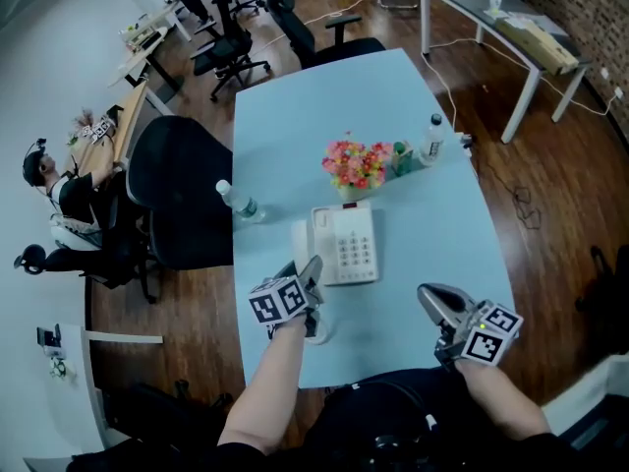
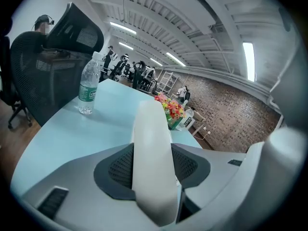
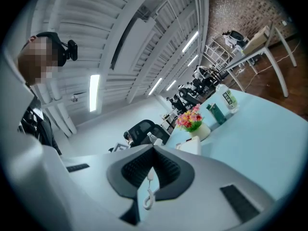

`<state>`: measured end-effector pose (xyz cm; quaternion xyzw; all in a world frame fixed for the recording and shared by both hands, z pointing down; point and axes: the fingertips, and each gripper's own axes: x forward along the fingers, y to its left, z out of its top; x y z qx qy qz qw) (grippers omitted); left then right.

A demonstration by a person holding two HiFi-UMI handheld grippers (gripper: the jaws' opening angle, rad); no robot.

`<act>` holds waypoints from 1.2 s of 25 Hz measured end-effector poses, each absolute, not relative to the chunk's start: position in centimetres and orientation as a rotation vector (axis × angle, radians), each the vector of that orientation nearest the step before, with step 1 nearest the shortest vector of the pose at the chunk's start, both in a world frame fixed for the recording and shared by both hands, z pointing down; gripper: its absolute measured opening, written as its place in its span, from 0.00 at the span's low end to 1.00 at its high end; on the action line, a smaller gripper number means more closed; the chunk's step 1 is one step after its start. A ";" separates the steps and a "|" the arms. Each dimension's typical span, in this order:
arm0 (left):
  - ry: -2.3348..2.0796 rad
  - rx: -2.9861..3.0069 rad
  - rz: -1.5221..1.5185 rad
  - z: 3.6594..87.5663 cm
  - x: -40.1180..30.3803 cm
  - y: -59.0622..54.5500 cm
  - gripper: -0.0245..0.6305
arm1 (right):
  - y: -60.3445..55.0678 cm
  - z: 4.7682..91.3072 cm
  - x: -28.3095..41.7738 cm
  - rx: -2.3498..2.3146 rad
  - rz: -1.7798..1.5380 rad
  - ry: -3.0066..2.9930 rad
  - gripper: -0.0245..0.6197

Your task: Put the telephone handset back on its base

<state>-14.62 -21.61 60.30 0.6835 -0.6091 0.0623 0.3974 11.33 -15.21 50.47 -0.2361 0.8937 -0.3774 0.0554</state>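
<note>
A white telephone base [image 1: 344,244] with a keypad lies at the middle of the light blue table [image 1: 413,264]; its cradle on the left side holds nothing. Just in front of it, my left gripper [image 1: 311,275] is shut on the white handset [image 1: 316,326]. In the left gripper view the handset [image 2: 153,153] stands up between the two dark pads of that gripper [image 2: 154,170]. My right gripper [image 1: 439,303] hovers over the table's near right part, shut and holding nothing [image 3: 154,150]. In its view the coiled cord [image 3: 150,192] shows beyond the jaws, and the base [image 3: 195,146] lies farther off.
A pot of pink and orange flowers [image 1: 356,165] stands just behind the base, with a green box [image 1: 401,157] and a water bottle [image 1: 431,138] to its right. Another bottle [image 1: 239,203] stands near the left edge. A black office chair [image 1: 177,200] is beside it.
</note>
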 end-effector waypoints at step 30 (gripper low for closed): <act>-1.709 1.632 0.634 67.4 -13.3 -28.0 0.38 | -15.9 51.7 13.7 -0.805 -1.149 2.679 0.06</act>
